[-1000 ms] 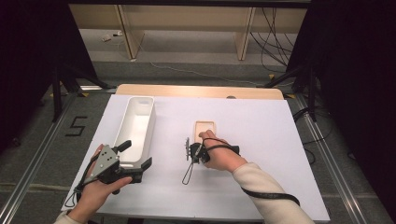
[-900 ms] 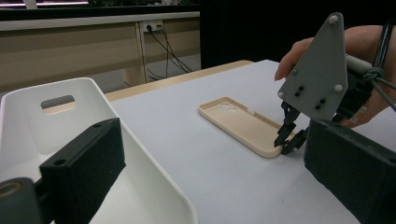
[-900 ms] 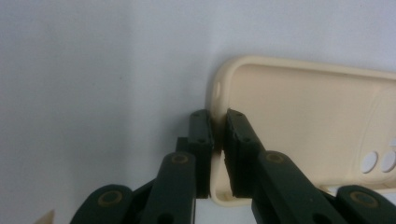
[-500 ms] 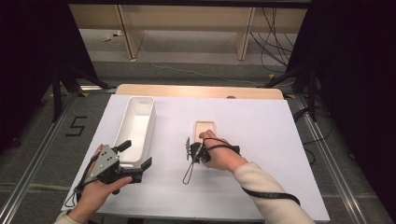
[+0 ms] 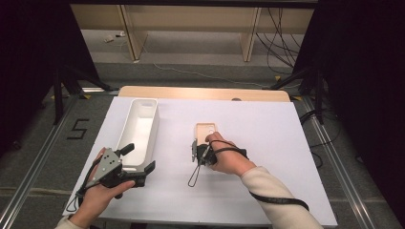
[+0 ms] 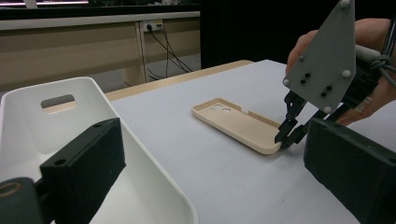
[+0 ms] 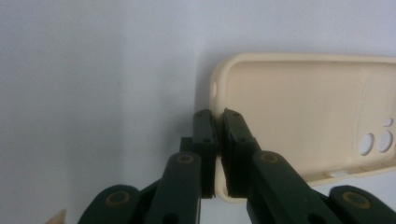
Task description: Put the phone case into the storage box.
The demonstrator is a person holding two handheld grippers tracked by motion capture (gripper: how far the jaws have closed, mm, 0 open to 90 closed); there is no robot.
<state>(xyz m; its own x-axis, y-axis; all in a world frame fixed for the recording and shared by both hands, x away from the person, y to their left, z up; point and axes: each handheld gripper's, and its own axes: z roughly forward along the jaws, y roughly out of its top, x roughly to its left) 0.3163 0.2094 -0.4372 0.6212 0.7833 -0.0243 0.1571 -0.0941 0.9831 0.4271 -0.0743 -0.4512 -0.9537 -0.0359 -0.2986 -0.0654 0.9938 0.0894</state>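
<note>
- A beige phone case (image 5: 206,134) lies open side up on the white tabletop (image 5: 267,143), to the right of a long white bin (image 5: 140,131) and well apart from it.
- The right gripper (image 5: 197,151), held in the person's right hand (image 5: 228,157), sits at the near end of the phone case; in the right gripper view (image 7: 217,154) its jaws have just been closing and now clamp the case's rim, one jaw outside the wall, one inside.
- From the left gripper view, the same grip shows at the case's near corner (image 6: 236,123), the right gripper (image 6: 290,135) coming down on it under its grey three-cornered plate (image 6: 324,56).
- The case's two camera holes sit at its far end, away from the gripped edge.
- The left gripper (image 5: 143,164), in the person's left hand (image 5: 98,198), rests at the near end of the bin, well left of the phone case; its jaws stand wide apart, with the near end wall of the bin between them, seen in the left gripper view, and no sign that they press on it.
- A black cable loop (image 5: 193,176) trails on the tabletop just near of the phone case.
</note>
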